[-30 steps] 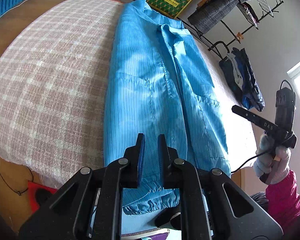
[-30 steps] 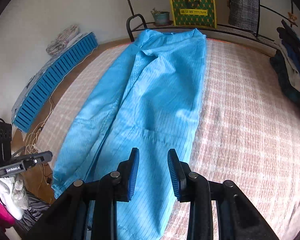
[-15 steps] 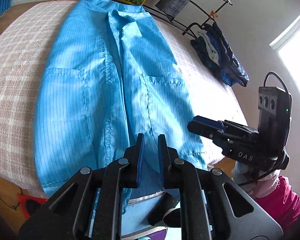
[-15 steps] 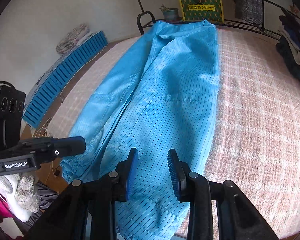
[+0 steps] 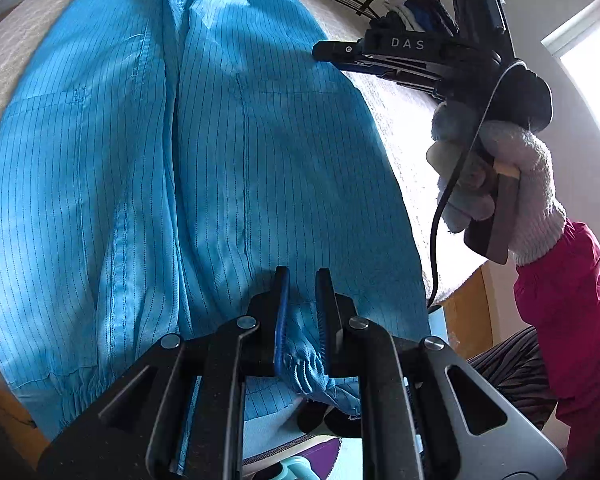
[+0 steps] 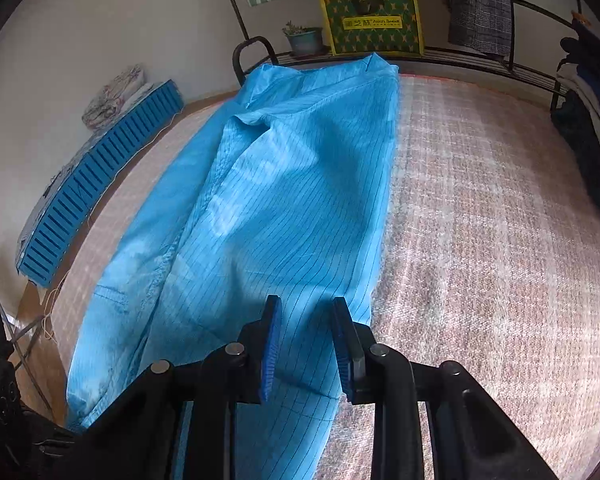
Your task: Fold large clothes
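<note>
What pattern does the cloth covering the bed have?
The bed cover has a faded pink and white check pattern, clearest in the right wrist view.

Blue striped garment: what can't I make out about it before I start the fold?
- Blue striped garment near hem: left wrist view, hidden behind the left claw.
- Near hem again: right wrist view, covered by the right claw.
- Collar end: left wrist view, cut off by the top edge.

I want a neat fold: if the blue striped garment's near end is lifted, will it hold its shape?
Probably not. The blue garment lies in soft wrinkles on the checked cover, so it likely droops. Its faint sheen suggests it may slide. Cuff bunched between the left gripper fingers looks thin, probably light.
</note>
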